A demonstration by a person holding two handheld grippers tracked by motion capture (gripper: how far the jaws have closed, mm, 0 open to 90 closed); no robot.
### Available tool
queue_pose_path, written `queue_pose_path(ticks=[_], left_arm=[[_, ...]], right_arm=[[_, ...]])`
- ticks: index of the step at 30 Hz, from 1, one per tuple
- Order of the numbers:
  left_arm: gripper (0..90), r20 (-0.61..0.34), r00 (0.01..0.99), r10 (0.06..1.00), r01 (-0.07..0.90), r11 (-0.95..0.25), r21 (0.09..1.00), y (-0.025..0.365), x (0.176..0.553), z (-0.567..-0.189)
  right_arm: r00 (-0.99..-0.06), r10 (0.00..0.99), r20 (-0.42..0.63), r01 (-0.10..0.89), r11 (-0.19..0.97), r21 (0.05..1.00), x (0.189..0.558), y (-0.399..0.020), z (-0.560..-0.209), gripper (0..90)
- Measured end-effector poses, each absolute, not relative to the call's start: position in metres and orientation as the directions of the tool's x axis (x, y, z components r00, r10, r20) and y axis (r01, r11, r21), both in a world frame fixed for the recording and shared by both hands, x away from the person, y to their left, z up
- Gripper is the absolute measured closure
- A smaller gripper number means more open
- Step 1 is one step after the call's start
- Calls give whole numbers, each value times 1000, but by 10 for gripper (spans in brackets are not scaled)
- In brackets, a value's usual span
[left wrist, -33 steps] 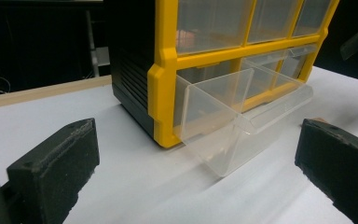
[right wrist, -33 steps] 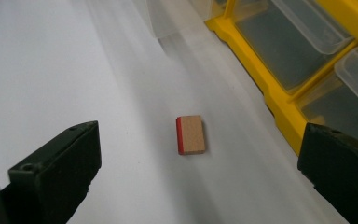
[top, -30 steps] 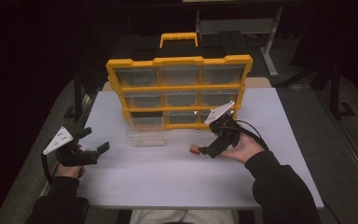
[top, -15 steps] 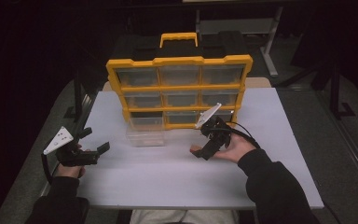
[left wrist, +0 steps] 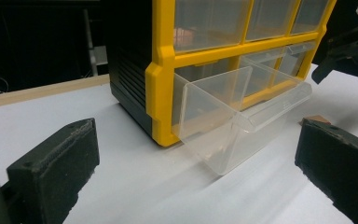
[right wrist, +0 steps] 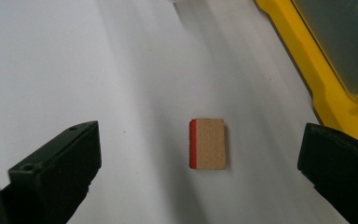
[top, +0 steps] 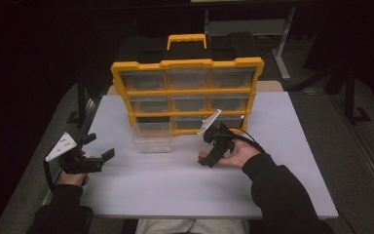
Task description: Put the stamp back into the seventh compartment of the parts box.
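A white table [top: 292, 146] fills the middle of the frame, brightly lit. Around it the room is dark; grey metal legs [top: 277, 48] stand at upper right.

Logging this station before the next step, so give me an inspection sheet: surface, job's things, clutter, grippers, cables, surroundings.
Surface: white tabletop, flat.
Job's things: small tan block with one red edge lying flat on the table; yellow-framed organiser with clear drawers upright; its bottom-left clear plastic drawer pulled out, looks empty.
Clutter: nothing seen.
Grippers: right gripper jaws wide apart, the block between them, untouched; left gripper jaws apart, holding nothing, off to the left.
Cables: black cable loops over the right hand.
Surroundings: dark; metal stand legs behind.
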State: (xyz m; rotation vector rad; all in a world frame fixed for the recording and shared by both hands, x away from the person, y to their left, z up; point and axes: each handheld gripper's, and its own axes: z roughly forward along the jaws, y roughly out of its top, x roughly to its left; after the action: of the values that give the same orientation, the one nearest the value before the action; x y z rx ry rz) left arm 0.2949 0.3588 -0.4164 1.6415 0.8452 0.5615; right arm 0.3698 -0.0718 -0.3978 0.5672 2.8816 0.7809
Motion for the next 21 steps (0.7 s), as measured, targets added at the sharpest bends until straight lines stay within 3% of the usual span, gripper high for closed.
queue_pose_path(ticks=[14,18,20,21], left_arm=[[0,-74,629,774,232,-96,968,358,295,-417],[0,-75,630,773,232,-95,968,358,295,-417],[0,-75,631,772,232,-96,968,358,295,-417],[0,-75,631,772,232,-95,968,358,295,-417]], right_arm=[[-929,370,16,337,824,455,379,-65,-414,0],[-935,355,26,329,835,442,381,-63,-419,46],[-940,340,38,321,840,438,383,-64,-420,144],[-940,340,36,321,841,437,384,-64,-421,148]])
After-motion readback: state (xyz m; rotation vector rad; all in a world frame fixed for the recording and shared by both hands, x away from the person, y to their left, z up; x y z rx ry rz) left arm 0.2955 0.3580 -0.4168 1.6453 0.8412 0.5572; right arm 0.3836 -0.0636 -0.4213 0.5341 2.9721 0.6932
